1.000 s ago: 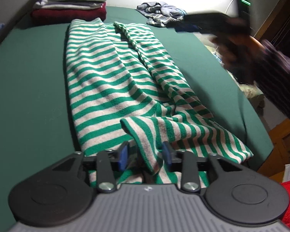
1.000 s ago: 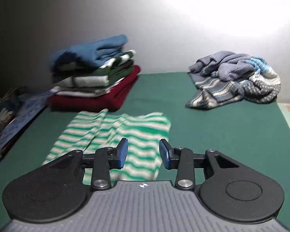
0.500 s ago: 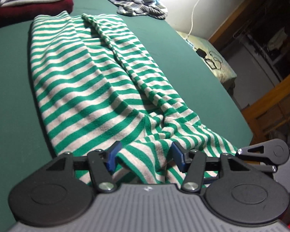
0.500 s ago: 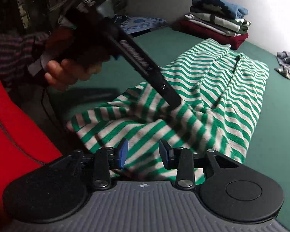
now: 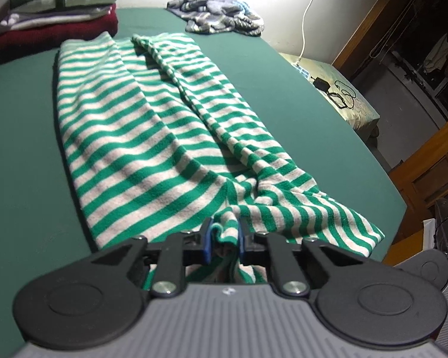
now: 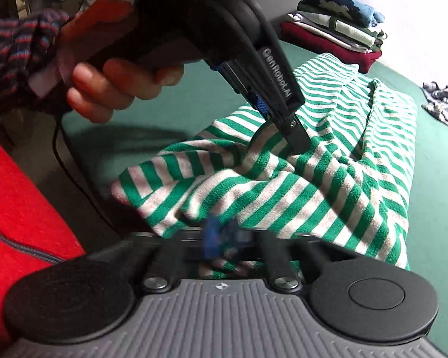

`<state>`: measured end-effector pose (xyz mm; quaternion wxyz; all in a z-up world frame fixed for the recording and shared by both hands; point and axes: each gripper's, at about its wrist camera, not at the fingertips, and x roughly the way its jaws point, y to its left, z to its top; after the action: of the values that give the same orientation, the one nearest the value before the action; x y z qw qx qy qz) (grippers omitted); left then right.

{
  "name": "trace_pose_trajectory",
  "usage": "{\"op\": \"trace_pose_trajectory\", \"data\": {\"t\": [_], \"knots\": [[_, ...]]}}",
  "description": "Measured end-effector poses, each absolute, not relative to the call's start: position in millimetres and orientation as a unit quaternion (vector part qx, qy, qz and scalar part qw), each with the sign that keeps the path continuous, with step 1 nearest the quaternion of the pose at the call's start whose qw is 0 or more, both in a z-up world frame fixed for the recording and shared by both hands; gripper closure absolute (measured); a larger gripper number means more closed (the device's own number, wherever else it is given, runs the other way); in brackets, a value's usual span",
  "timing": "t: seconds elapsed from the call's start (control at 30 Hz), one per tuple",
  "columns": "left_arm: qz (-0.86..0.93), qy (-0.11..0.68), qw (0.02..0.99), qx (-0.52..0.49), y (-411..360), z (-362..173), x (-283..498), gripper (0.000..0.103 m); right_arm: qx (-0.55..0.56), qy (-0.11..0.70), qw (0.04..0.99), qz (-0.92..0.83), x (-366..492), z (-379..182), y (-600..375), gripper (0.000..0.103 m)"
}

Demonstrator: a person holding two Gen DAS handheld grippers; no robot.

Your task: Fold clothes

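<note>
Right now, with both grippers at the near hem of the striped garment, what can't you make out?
- Right gripper: fingertips motion-blurred in the right wrist view, so the pinch on the striped garment is unclear.
- Left gripper: closing on a fold; the cloth beneath hidden by its body.
- Folded stack: top cut off by the left view's edge.

- striped garment [image 5: 152,137]: green and off-white bands, lying across the centre of the frame
- table cover [image 5: 21,137]: plain dark green
- folded stack [image 5: 62,12], upper left: dark red at the bottom, white and dark green above, blue on top
- crumpled cloth [image 5: 218,15], top centre: grey-blue with pale stripes
- left gripper [image 5: 224,238]: black, blue pads
- sleeve [image 6: 15,56], upper left: dark with red and blue stripes
- red fabric [image 6: 18,208], lower left
</note>
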<state>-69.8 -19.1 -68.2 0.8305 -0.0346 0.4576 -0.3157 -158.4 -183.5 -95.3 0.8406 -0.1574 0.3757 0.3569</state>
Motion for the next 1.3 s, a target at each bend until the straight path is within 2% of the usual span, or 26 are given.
{"op": "trace_pose_trajectory", "data": {"t": [0.3, 0.43, 0.47, 0.5, 0.57, 0.63, 0.67, 0.8, 0.97, 1.07, 1.2, 1.3], "knots": [[-0.322, 0.427, 0.845, -0.009, -1.2, -39.9, -91.9, 0.093, -0.077, 0.387, 0.821, 0.413, -172.9, -67.1, -191.5, 0.102], [-0.293, 0.46, 0.838, 0.018, 1.4, -65.0, -86.0, 0.09, -0.059, 0.402, 0.809, 0.424, -171.9, -73.7, -188.0, 0.102], [-0.286, 0.468, 0.836, 0.024, 2.1, -71.4, -84.3, 0.089, -0.055, 0.407, 0.805, 0.428, -171.2, -77.2, -186.3, 0.102], [-0.278, 0.478, 0.833, 0.025, 3.6, -78.9, -80.9, 0.079, -0.058, 0.412, 0.803, 0.427, -170.4, -81.8, -184.0, 0.101], [-0.267, 0.493, 0.828, 0.023, 6.7, -90.1, -75.5, 0.072, -0.06, 0.422, 0.801, 0.42, -169.3, -83.8, -183.8, 0.1], [-0.27, 0.478, 0.835, 0.031, 11.3, -83.0, -78.2, 0.067, -0.058, 0.432, 0.798, 0.416, -168.3, -83.1, -185.3, 0.095], [-0.257, 0.466, 0.846, 0.043, 16.6, -78.0, -80.5, 0.061, -0.051, 0.43, 0.801, 0.415, -168.4, -77.2, -189.4, 0.094], [-0.203, 0.428, 0.877, 0.078, 41.9, -61.3, -86.8, 0.065, -0.015, 0.388, 0.852, 0.351, -165.3, -35.2, -227.9, 0.092], [-0.247, 0.411, 0.877, 0.036, 44.1, -41.6, -97.3, 0.067, -0.048, 0.412, 0.879, 0.235, -150.7, -44.1, -253.7, 0.088], [-0.325, 0.414, 0.85, 0.013, 16.1, -41.8, -108.3, 0.062, -0.053, 0.437, 0.868, 0.23, -146.4, -58.2, -253.6, 0.088], [-0.351, 0.447, 0.819, 0.085, -20.4, -75.9, -129.0, 0.061, -0.059, 0.45, 0.862, 0.227, -158.5, -73.4, -260.4, 0.089], [-0.341, 0.446, 0.819, 0.117, -11.2, -86.9, -142.2, 0.048, -0.074, 0.456, 0.855, 0.235, -164.6, -73.0, -260.4, 0.089]]}}
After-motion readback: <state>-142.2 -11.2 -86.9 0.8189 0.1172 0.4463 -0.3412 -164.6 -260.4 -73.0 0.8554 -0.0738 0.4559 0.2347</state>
